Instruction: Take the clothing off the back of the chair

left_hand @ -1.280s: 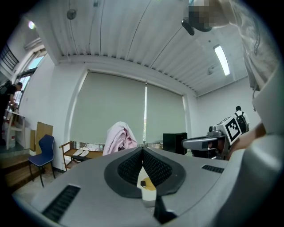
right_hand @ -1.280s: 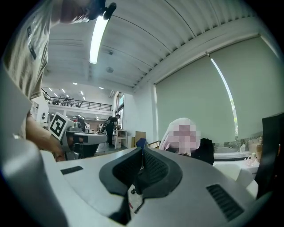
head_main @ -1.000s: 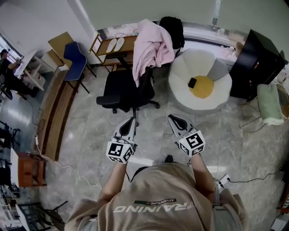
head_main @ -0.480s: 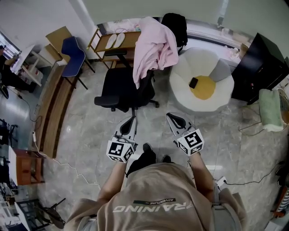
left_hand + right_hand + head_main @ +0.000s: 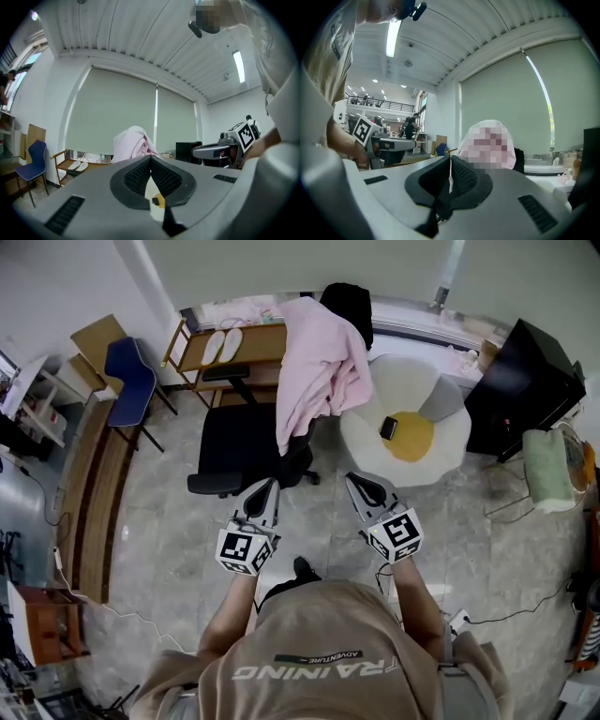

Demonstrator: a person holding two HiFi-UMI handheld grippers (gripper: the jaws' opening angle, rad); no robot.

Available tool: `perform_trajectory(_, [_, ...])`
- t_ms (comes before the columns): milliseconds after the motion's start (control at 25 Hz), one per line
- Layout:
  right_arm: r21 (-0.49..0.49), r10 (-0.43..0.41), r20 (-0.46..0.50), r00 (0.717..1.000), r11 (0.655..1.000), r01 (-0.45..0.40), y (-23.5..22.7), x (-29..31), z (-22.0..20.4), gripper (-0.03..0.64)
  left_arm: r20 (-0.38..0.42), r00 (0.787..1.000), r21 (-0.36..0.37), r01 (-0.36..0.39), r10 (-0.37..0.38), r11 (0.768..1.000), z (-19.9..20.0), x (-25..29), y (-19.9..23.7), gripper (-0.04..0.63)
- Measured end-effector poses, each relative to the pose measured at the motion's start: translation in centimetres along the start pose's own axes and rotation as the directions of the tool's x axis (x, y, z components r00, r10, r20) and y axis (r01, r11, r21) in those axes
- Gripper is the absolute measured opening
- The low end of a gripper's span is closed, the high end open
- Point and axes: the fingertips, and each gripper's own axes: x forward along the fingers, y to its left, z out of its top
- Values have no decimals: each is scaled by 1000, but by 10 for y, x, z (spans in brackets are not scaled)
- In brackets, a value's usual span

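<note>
Pink clothing point(image 5: 319, 362) hangs down chair point(image 5: 234, 442) back, ahead btw. left gripper point(image 5: 266, 490) & right gripper point(image 5: 362, 486); both jaws pressed together, empty.

pink clothing point(image 5: 319, 362), black chair point(image 5: 239, 442)

Pink clothing point(image 5: 319, 367) over back of black chair point(image 5: 234, 444)

The left forearm point(image 5: 223, 615) and right forearm point(image 5: 415, 601) reach forward side by side. The left gripper point(image 5: 263, 499) and right gripper point(image 5: 367, 489) point level, jaws pressed together, nothing between them.
</note>
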Motion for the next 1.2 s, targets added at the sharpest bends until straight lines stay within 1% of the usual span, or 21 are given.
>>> perform_trajectory(320, [-15,-89,-3,996,996,89,-13,30,10,32,4,996,-3,85,-85,996,0,30,38,12])
perform_trajectory(600, [-17,-135,-11,991,991,135,-30,46,13,34,2,993,-14,120,-120,993,-1,52,57,12])
perform_trajectory(720, [-20,-142,-14,990,990,142,-43,56,12,34,-9,993,-25,119,-119,993,-6,64,63,12])
perform_trajectory(880, [-1,-125,-11,992,992,125,-66,69,6,34,-26,994,-25,105,-106,994,-12,84,65,12])
perform_trajectory(1040, [3,-100,13,995,995,100,-98,95,8,33,-30,997,-6,65,-65,998,-4,111,80,12])
perform_trajectory(1200, [-21,-81,49,995,996,82,-125,123,23,33,-37,999,13,29,-28,1000,5,134,101,12])
